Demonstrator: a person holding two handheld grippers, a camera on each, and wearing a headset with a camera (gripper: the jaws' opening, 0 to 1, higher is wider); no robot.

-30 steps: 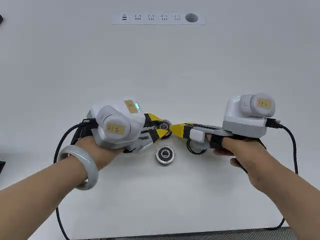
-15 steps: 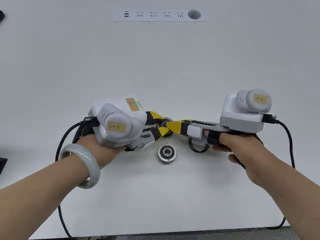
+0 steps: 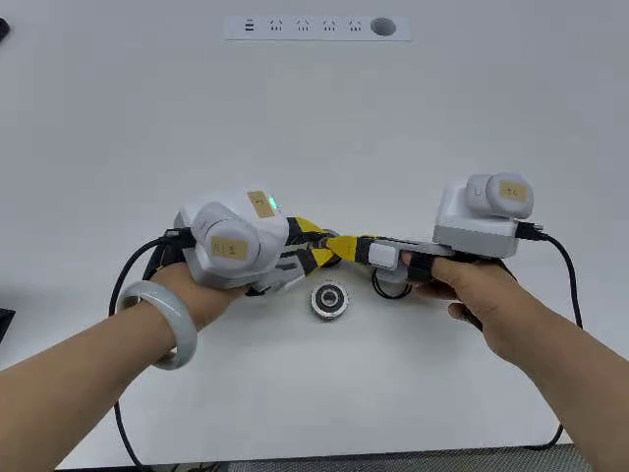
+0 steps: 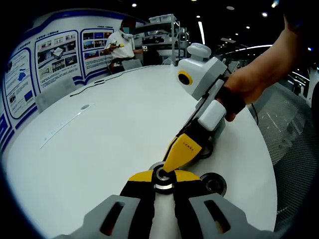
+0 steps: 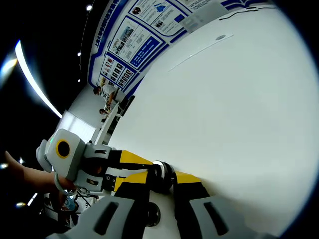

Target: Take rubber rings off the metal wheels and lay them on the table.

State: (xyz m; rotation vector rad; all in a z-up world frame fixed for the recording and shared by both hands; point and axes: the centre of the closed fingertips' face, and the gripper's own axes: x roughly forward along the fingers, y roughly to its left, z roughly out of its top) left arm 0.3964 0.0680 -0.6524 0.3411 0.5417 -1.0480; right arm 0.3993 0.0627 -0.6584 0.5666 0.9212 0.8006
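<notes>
Between the two grippers, a little above the white table (image 3: 324, 128), hangs a small metal wheel (image 4: 161, 174) with a black rubber ring around it. My left gripper (image 4: 162, 180) is shut on this wheel from the left. My right gripper (image 5: 160, 180) comes in from the right, its yellow jaws closed on the ring (image 5: 162, 172) at the wheel's rim. In the head view the tips of the left gripper (image 3: 317, 253) and right gripper (image 3: 343, 246) meet at the table's middle. A second wheel (image 3: 329, 300) lies flat just below them.
A loose black rubber ring (image 3: 385, 287) lies on the table under the right gripper. A white power strip (image 3: 314, 27) sits at the far edge. Black cables (image 3: 128, 280) trail from both grippers toward the near table edge. A person (image 4: 122, 42) stands far off.
The right gripper has edged left and its tips have closed in on the wheel held by the left gripper. The left gripper and the wheel on the table have stayed put.
</notes>
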